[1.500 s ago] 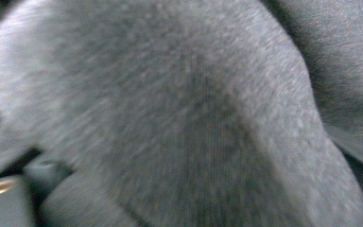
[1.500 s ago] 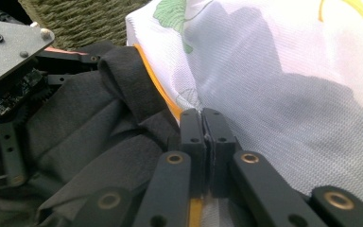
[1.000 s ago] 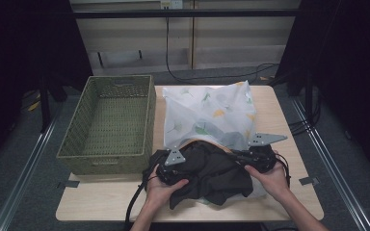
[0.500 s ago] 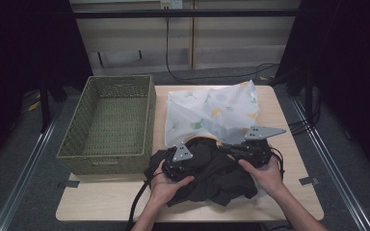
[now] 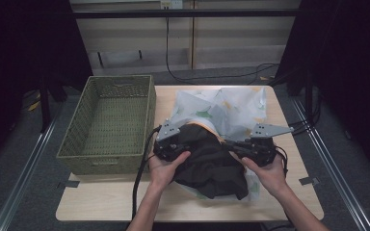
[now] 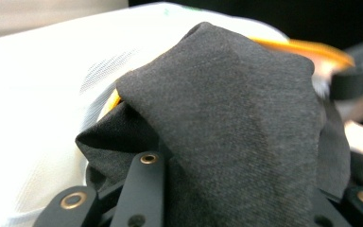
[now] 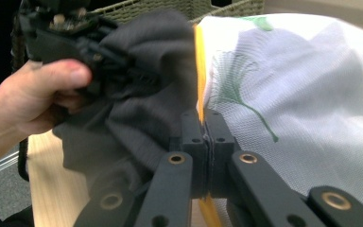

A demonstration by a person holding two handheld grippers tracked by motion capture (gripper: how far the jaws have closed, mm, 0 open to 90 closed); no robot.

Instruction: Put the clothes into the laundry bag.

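Observation:
A dark grey garment (image 5: 212, 166) lies bunched on the near part of a white mesh bag (image 5: 231, 108) printed with leaves and edged in orange. My left gripper (image 5: 179, 143) is shut on the garment's left side, and the cloth (image 6: 236, 123) drapes over its jaws and hides the tips. My right gripper (image 7: 203, 127) is shut on the bag's orange rim (image 7: 199, 61), with the mesh (image 7: 302, 80) to its right and the garment (image 7: 142, 118) to its left. In the high view the right gripper (image 5: 233, 144) sits at the garment's right edge.
A woven green basket (image 5: 111, 115) stands on the left part of the wooden table (image 5: 101, 204). Cables trail from both grippers over the front and right table edges. Shelving and floor cables lie behind the table.
Both hands have risen, lifting the garment and the bag's rim off the table. The garment now hangs as a narrower bunch between the two grippers.

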